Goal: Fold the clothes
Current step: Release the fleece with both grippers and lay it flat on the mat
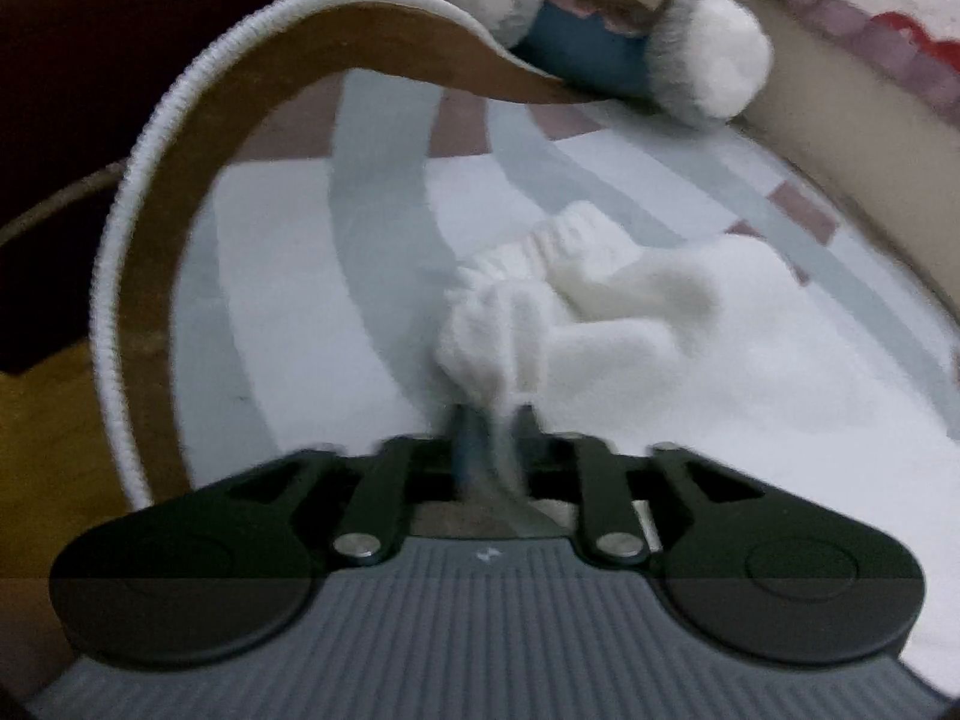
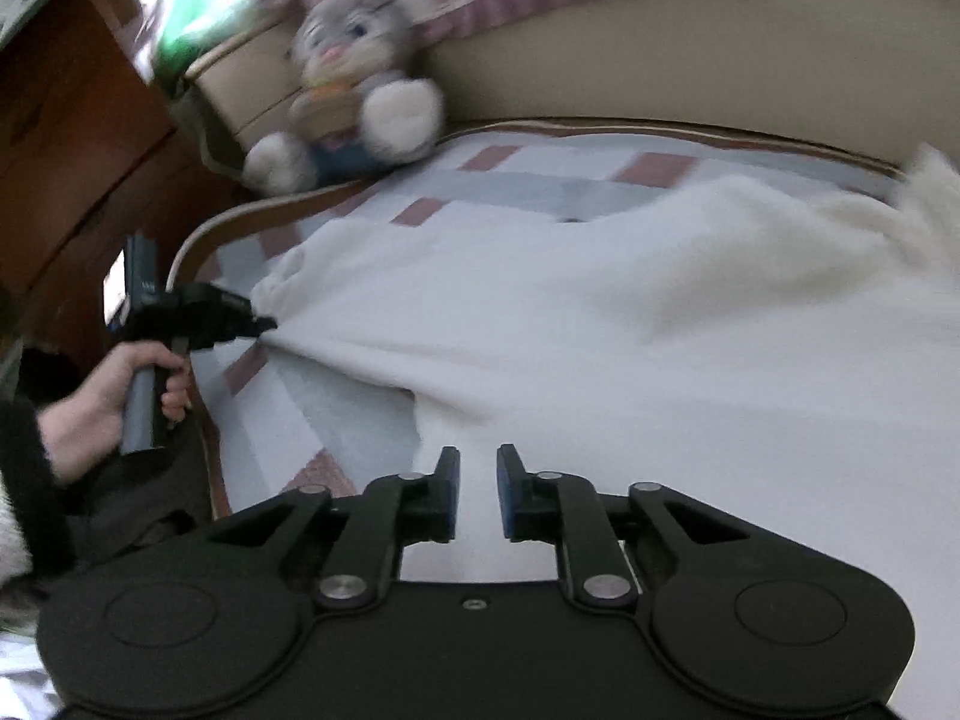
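Observation:
A white fleecy garment [image 2: 600, 330] lies spread over the bed. In the left wrist view a bunched, ribbed part of the garment [image 1: 570, 300] lies just ahead of my left gripper [image 1: 495, 414]. Its fingers stand apart, with the fabric's end at their tips and no pad clearly pressing it. In the right wrist view the left gripper [image 2: 270, 324] sits at the garment's left edge, held by a hand [image 2: 102, 402]. My right gripper [image 2: 478, 462] hovers over the garment's near part, open, with nothing between its fingers.
The bed has a checked sheet [image 2: 336, 420] of white, grey and dusty pink. Its piped edge [image 1: 150, 180] curves along the left. A grey and white plush rabbit [image 2: 354, 78] sits at the far corner against the beige headboard [image 2: 660, 78]. Brown wooden furniture [image 2: 72, 120] stands left of the bed.

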A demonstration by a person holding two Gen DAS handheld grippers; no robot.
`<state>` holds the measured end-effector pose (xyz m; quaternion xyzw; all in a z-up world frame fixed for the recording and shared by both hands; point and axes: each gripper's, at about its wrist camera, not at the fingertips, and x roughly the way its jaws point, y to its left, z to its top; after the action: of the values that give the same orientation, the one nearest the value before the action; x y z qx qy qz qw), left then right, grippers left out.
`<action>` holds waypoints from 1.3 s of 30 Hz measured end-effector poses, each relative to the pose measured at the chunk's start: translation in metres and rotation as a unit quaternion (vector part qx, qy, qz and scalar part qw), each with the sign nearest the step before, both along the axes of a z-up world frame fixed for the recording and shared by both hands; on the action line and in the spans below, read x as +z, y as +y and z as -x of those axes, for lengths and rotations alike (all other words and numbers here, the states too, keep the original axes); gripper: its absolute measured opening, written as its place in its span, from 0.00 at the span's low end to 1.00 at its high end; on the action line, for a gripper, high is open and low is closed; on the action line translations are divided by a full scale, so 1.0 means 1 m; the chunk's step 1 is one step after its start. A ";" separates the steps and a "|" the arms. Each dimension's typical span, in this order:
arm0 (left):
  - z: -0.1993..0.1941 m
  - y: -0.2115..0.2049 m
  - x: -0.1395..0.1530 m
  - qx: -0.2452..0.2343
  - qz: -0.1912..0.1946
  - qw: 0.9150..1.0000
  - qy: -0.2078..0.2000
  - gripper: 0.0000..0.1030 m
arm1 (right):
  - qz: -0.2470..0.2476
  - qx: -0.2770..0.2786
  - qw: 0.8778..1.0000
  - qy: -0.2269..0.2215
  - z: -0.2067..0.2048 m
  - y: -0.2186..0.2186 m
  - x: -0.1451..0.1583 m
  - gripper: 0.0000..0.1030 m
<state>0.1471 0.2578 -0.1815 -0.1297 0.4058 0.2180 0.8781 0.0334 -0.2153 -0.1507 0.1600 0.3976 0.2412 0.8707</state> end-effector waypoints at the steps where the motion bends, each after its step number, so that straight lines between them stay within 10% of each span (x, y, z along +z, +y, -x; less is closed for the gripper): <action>1: 0.002 -0.002 0.003 0.005 -0.013 1.000 0.008 0.47 | -0.013 -0.015 1.000 0.007 0.010 -0.011 -0.002 0.31; 11: 0.097 -0.080 0.034 -0.099 0.086 0.991 -0.027 0.60 | -0.065 -0.155 0.980 0.103 0.106 -0.085 -0.025 0.39; 20: 0.148 -0.203 0.020 -0.253 0.110 0.961 0.019 0.60 | -0.003 -0.222 0.968 0.119 0.163 -0.113 0.003 0.46; 39: 0.207 -0.314 0.053 -0.360 0.054 0.930 0.049 0.65 | 0.089 -0.372 0.914 0.136 0.238 -0.166 0.028 0.50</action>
<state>-0.0600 -0.0561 -0.1290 -0.0111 0.4788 -0.1289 0.8684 -0.2045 -0.3810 -0.1228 0.2494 0.4434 -0.1609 0.8457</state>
